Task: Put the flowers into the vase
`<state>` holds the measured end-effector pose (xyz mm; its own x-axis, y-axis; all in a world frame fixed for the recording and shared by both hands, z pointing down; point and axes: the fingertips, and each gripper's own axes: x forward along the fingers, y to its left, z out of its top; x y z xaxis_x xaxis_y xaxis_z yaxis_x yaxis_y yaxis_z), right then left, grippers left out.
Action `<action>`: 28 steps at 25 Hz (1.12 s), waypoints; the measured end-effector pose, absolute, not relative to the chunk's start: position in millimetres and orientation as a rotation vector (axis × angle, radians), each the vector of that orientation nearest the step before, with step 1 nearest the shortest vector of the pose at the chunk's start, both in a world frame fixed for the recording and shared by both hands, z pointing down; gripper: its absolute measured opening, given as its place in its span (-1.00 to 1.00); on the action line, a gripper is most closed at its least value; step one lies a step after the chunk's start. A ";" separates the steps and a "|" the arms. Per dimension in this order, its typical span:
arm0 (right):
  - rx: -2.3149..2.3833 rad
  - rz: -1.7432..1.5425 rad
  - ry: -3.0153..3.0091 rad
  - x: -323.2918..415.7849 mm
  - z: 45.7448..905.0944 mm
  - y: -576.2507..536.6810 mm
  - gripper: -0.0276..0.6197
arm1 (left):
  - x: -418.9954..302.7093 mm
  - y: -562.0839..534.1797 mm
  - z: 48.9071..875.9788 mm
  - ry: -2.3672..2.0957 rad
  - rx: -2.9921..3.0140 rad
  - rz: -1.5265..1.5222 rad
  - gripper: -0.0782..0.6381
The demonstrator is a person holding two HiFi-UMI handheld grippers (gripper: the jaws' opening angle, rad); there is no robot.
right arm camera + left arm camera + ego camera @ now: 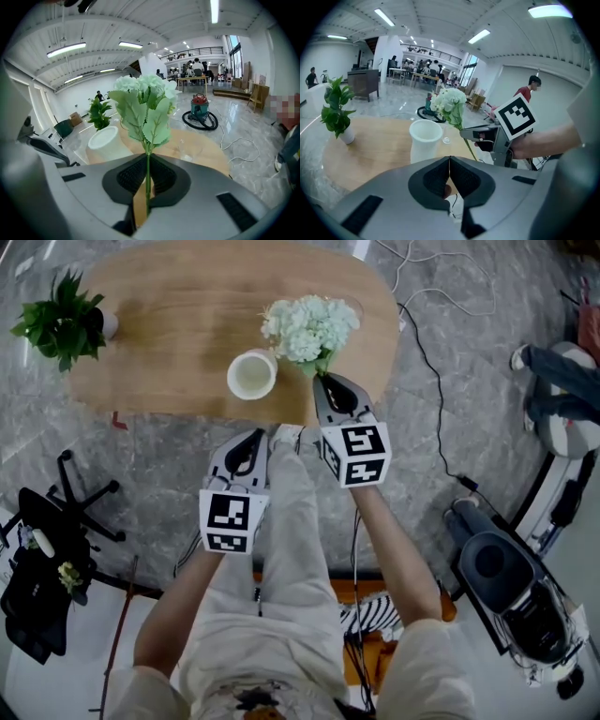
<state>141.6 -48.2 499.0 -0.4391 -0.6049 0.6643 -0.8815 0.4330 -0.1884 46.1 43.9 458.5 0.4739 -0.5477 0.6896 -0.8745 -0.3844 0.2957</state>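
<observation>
Right gripper (324, 381) angled down, jaws pinching flowers (309, 326)

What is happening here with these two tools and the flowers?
A person holds a gripper in each hand at a wooden table. The right gripper is shut on the stem of the white flowers, held in the air beside the white vase. The left gripper is shut, with nothing in it. The flowers are not yet in the vase.
</observation>
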 end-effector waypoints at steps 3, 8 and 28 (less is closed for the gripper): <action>1.282 0.718 -2.228 135.9 479.3 -51.5 -0.85 | 38.5 40.3 453.0 -1.199 2.078 0.645 -0.76; 1.323 0.725 -2.315 129.0 442.9 -56.7 -0.85 | 35.8 39.3 442.0 -1.184 2.082 0.605 -0.76; 1.325 0.642 -2.639 88.8 348.0 -60.4 -0.85 | 26.5 36.3 412.5 -1.198 2.097 0.511 -0.76</action>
